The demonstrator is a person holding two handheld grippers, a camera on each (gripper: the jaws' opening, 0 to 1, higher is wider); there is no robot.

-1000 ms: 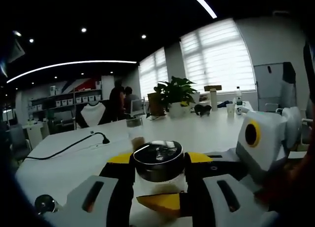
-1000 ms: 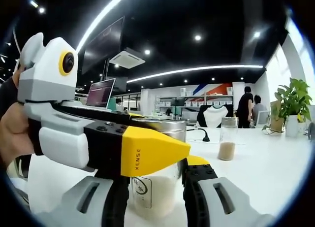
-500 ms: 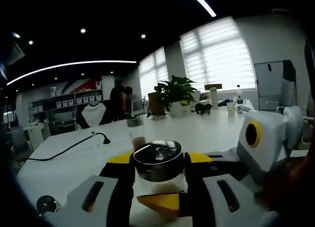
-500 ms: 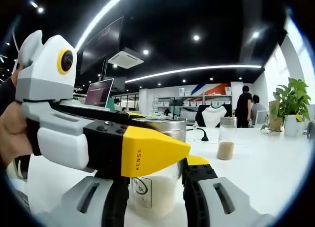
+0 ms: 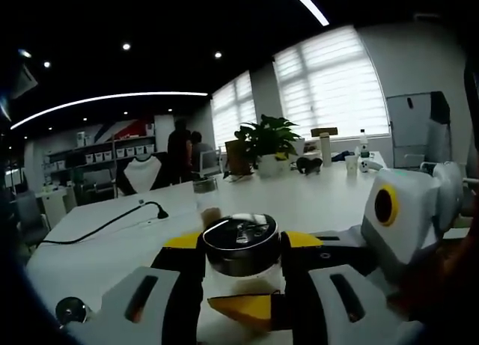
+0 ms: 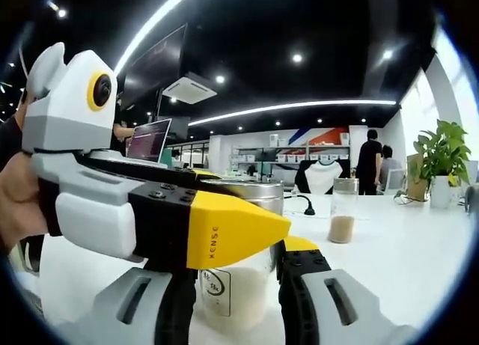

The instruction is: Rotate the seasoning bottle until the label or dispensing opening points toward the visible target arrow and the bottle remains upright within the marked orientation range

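The seasoning bottle is a clear glass jar of pale powder with a small round label low on its left side and a shiny metal lid. It stands upright on the white table. My left gripper is shut on it at lid height. My right gripper is shut on the glass body lower down. The left gripper reaches in from the left in the right gripper view, held by a hand, and crosses in front of the bottle's top. The right gripper enters the left gripper view from the right.
A second glass bottle with brownish powder stands further along the table. A black cable runs across the table's left part. A potted plant, small bottles near the window, a laptop and people at the back.
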